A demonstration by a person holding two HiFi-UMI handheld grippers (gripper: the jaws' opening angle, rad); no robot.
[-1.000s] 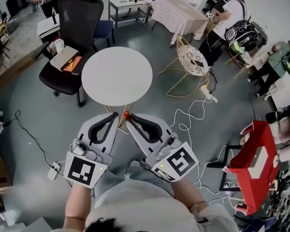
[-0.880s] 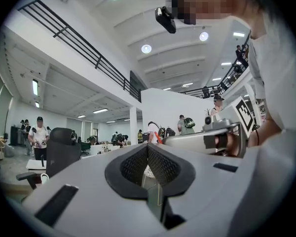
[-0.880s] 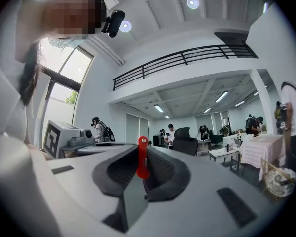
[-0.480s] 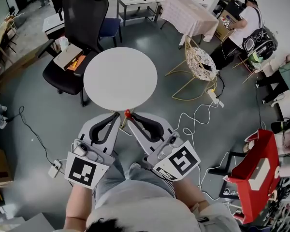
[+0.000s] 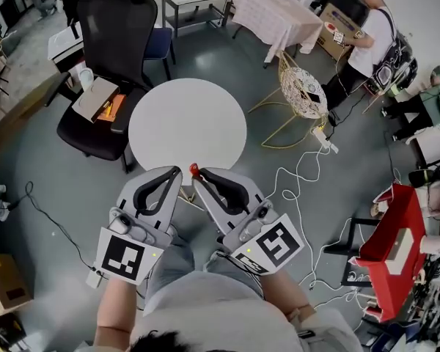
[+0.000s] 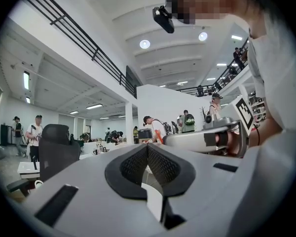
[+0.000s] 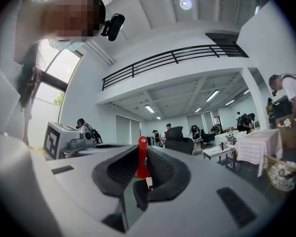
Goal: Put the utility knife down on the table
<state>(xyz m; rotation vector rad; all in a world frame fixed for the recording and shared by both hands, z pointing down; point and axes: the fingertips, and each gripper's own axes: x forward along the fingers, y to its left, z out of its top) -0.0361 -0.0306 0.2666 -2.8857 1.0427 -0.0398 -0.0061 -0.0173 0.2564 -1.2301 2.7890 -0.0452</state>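
Red utility knife [image 7: 142, 155]: right gripper [image 5: 196, 174] is clamping it, needing lowering flat onto the round table [image 5: 187, 123] ahead before releasing; left gripper [image 5: 176, 173] is idling clenched, empty.

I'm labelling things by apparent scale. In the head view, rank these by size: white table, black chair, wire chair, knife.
1. White table and black chair: they look about alike, so I won't rank them.
2. Wire chair.
3. Knife: only its red end shows.
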